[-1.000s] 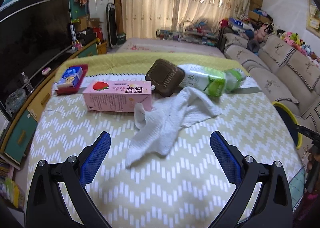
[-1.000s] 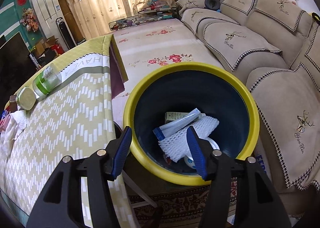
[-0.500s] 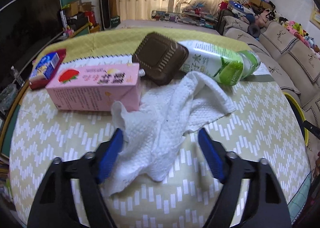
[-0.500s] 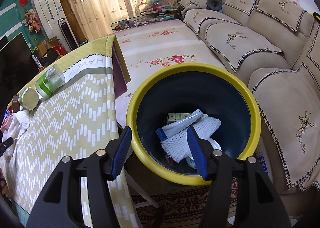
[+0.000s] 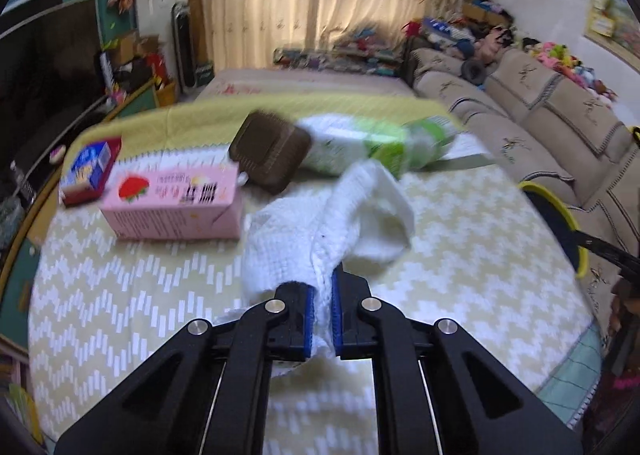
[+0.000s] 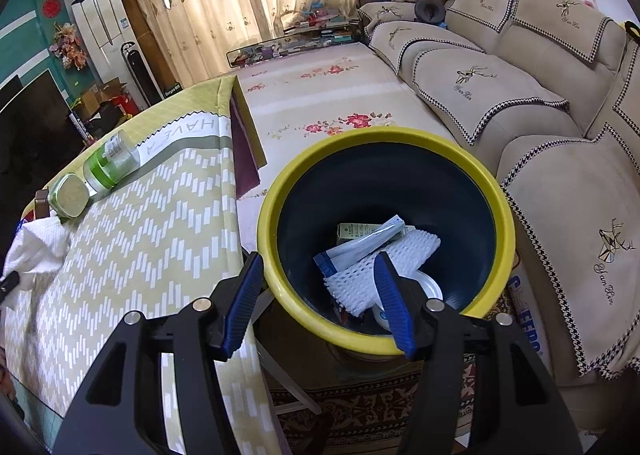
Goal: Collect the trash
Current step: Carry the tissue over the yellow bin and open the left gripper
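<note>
Cluttered living room, bench under a yellow chevron cloth (image 5: pixel 120 295). White paper towel (image 5: pixel 320 227) lay crumpled mid-bench, near end pinched in your left hand-held gripper (image 5: pixel 320 315), whose jaws had just been closing and now stood clamped on it. Soft, light, limp stuff; it likely drapes and trails on lifting, so the bunched middle looks a better hold than an edge. Beside it lay a pink carton (image 5: pixel 176 203), brown lid (image 5: pixel 270 161) and green bottle (image 5: pixel 384 143). Your right hand-held gripper (image 6: pixel 320 303) hovered half open and empty over the yellow-rimmed bin (image 6: pixel 508 231). Left view was motion-blurred; carton print unreadable, bin there cut off.
</note>
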